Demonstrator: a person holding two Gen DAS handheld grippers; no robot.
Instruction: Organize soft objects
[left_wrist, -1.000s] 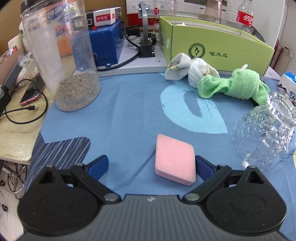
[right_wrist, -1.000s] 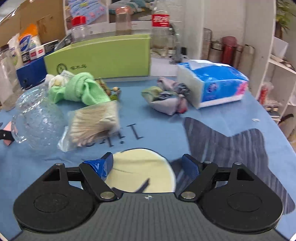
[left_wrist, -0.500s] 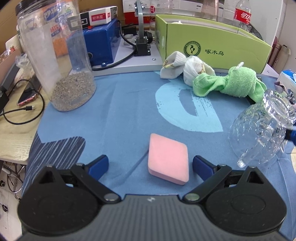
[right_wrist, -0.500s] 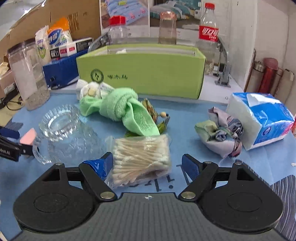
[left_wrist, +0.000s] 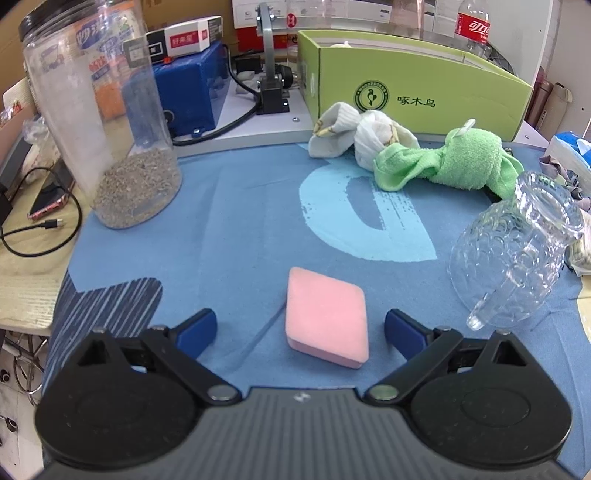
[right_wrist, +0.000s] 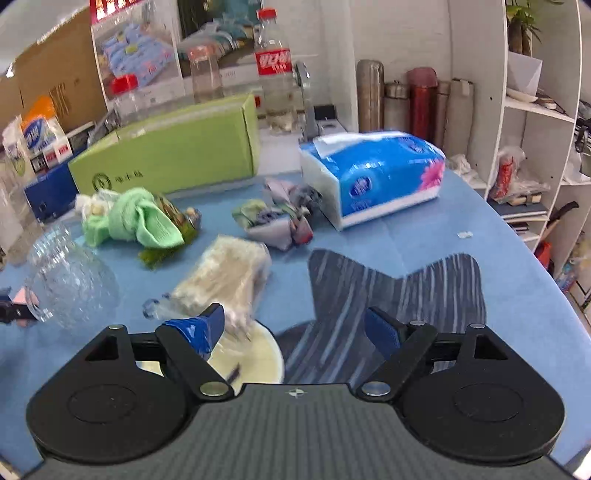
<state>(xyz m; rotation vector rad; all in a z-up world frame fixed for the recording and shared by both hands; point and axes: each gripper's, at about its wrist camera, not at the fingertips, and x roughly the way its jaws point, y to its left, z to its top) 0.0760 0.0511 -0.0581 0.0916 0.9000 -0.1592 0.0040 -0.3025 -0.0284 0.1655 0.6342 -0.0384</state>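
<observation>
A pink sponge lies flat on the blue cloth between the open blue fingers of my left gripper, untouched. A knotted green towel and white socks lie further back, in front of the green box. In the right wrist view the green towel, a crumpled multicoloured cloth and a bag of cotton swabs lie ahead. My right gripper is open and empty above the cloth, its left finger close to the swab bag.
A glass mug lies on its side right of the sponge. A tall plastic jar with grit stands at the left. A blue tissue pack sits at the right. Bottles, a blue device and cables crowd the back edge.
The left gripper shifted slightly so the sponge sits centred between its fingers. The right gripper swung right and back; the swab bag moved from between its fingers to its left.
</observation>
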